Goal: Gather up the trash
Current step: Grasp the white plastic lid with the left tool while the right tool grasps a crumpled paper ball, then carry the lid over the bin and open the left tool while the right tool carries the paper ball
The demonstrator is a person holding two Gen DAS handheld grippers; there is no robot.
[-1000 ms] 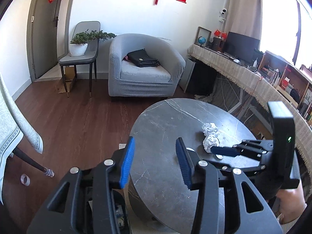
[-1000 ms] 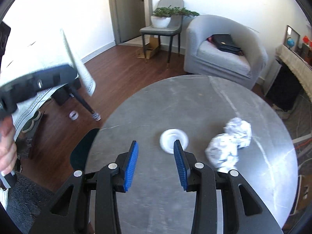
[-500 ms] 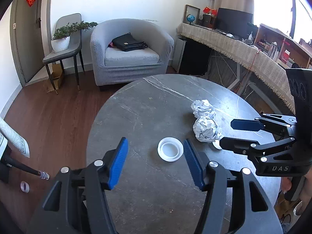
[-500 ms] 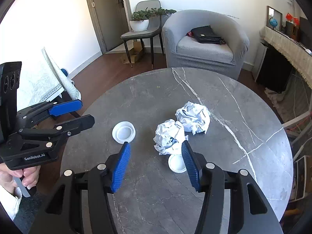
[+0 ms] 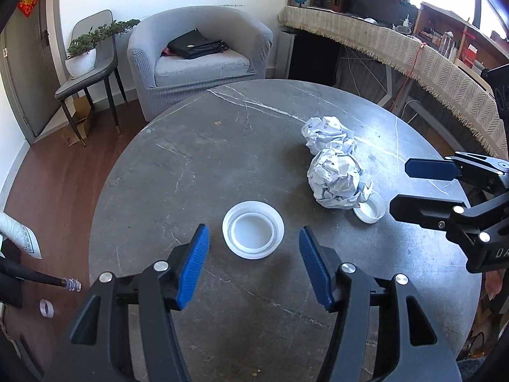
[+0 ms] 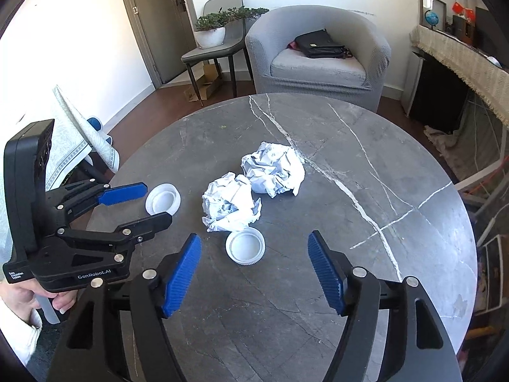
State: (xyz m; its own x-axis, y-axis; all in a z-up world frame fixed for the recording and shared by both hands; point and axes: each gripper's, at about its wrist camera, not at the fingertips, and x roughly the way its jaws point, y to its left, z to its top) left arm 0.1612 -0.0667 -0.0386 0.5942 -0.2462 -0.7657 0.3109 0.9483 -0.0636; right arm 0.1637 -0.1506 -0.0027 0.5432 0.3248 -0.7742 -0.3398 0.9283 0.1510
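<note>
On the round grey marble table (image 5: 191, 165) lie two crumpled white paper balls (image 5: 337, 181) (image 5: 327, 133), a large white lid (image 5: 253, 234) and a smaller ribbed white cap (image 5: 370, 211). My left gripper (image 5: 254, 264) is open, its jaws just in front of the large lid. My right gripper (image 6: 254, 270) is open, hovering in front of the small cap (image 6: 245, 246), with the paper balls (image 6: 230, 202) (image 6: 273, 168) behind it. Each gripper shows in the other's view: the right one (image 5: 416, 187), the left one (image 6: 143, 203) beside the large lid (image 6: 163, 199).
A grey armchair (image 5: 197, 60) with a black bag stands beyond the table. A chair with a potted plant (image 5: 86, 57) is at the far left. A cloth-covered counter (image 5: 397, 51) runs along the right. A patterned cloth on a stand (image 6: 79, 133) is to the left.
Both grippers have moved in over the table and lower toward the trash. The left now faces the large lid, the right the small cap. Both stayed open.
</note>
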